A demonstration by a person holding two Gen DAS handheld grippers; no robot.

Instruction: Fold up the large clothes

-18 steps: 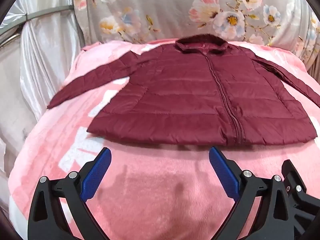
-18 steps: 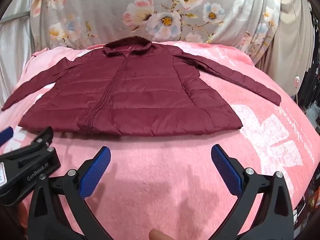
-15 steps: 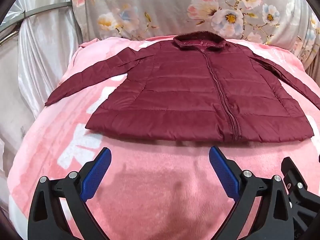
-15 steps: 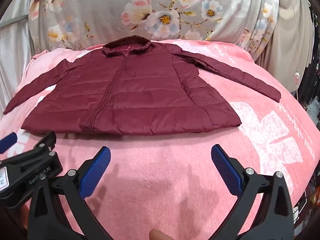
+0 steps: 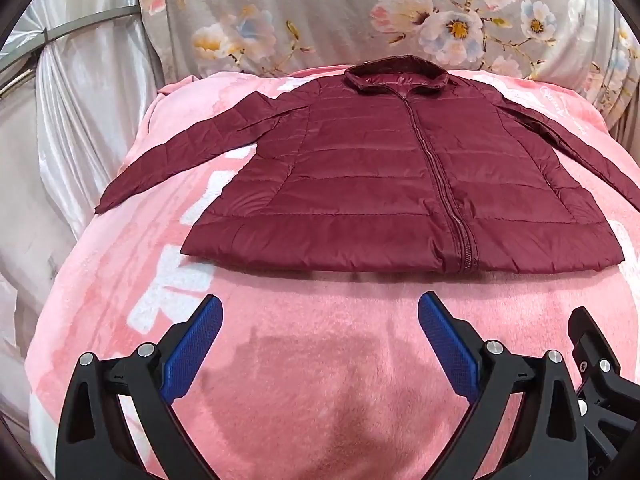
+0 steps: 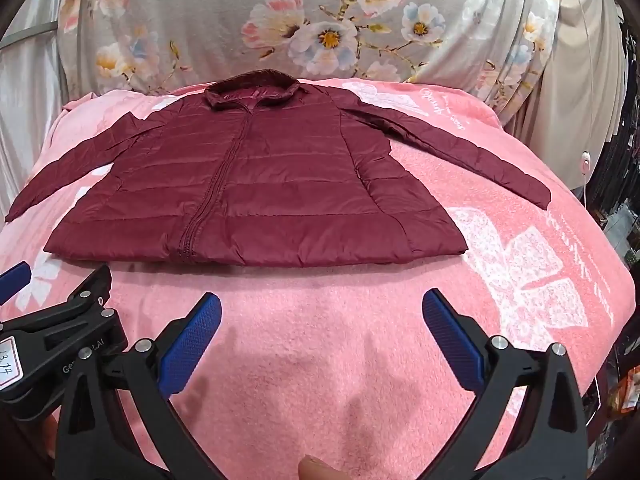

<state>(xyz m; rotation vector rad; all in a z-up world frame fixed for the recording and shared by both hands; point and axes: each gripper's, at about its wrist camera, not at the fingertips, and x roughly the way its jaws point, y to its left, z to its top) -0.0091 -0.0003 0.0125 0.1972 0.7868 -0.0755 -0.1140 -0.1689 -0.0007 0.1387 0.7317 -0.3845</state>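
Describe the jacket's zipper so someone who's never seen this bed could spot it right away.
A pink blanket covers the bed, and a maroon puffer jacket lies flat on it. The zipper runs from collar to hem, the only lengthwise line crossing the quilting seams.

place: home bedroom, likely | surface: bed under a pink plush blanket [image 5: 320,360] with white print, filling the lower frame | backdrop: grey floral sheet [image 6: 320,20] draped across the top | upper left: shiny white curtain [image 5: 88,100]
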